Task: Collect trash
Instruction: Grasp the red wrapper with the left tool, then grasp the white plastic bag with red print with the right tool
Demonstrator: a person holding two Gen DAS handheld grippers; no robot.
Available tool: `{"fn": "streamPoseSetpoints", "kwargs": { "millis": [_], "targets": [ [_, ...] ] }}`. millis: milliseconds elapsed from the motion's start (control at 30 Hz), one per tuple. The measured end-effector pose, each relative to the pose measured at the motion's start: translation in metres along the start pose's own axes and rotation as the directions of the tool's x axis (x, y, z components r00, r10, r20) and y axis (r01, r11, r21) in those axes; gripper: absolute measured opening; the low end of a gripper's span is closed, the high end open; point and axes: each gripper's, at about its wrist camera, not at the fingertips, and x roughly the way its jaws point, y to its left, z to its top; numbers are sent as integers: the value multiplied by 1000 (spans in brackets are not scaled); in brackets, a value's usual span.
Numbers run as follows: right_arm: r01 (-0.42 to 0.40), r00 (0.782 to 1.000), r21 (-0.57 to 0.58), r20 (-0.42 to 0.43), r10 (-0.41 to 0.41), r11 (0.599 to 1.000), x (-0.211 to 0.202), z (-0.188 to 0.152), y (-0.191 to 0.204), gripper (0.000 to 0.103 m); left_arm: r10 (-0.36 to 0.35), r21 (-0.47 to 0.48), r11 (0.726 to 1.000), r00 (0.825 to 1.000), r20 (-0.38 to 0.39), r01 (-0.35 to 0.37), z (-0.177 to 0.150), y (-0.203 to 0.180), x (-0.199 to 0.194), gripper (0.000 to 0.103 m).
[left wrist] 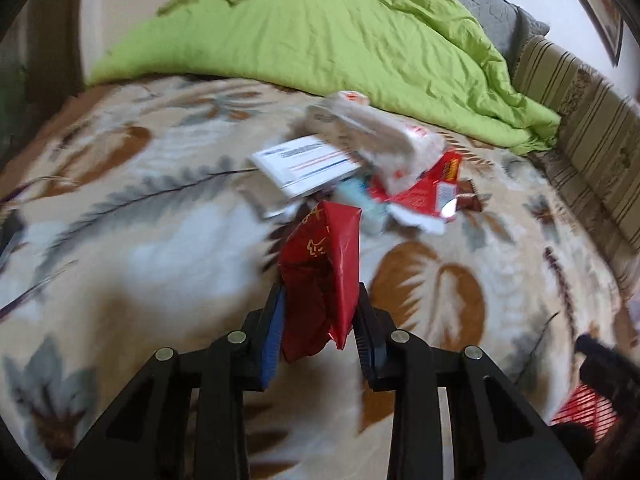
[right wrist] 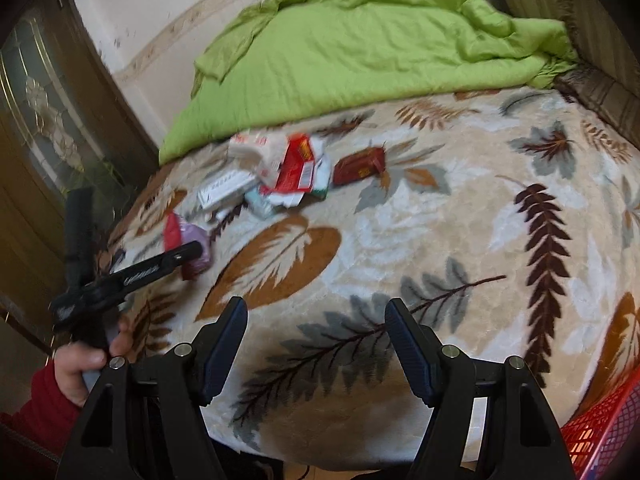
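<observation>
My left gripper (left wrist: 320,300) is shut on a crumpled red wrapper (left wrist: 324,268) with gold writing, held above the leaf-patterned blanket (left wrist: 140,240). Beyond it lies a heap of trash (left wrist: 360,160): a white printed box (left wrist: 304,164), a clear plastic bag, a red packet (left wrist: 432,188) and a brown wrapper. The right wrist view shows the same heap (right wrist: 288,172) and a brown packet (right wrist: 360,166) at the far middle of the bed, and the left gripper (right wrist: 188,252) at the left with the red wrapper (right wrist: 176,232). My right gripper (right wrist: 316,312) stands open over the blanket (right wrist: 440,220), holding nothing.
A rumpled green duvet (left wrist: 320,32) covers the far half of the bed. A red mesh basket (right wrist: 600,436) sits at the bed's near right edge. A striped sofa back (left wrist: 580,100) runs along the right. A hand (right wrist: 80,364) in a red sleeve holds the left gripper's handle.
</observation>
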Motion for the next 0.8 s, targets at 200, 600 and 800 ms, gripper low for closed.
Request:
{"fn": "streamPoseSetpoints", "kwargs": {
  "millis": [200,600,800],
  "targets": [
    [16,1000,-140,0,-16,990,25,36,32,76,111,-21,994,993,40,-110,-3,9,3,32],
    [59,998,-425,2,-64,903,126,145,96,85,133,-30,991,989,61,-131,6,17,10,32],
    [127,985,-558,-28,-172,820,179,160,115,77,111,-44,993,992,54,-109,9,18,14,33]
  ]
}}
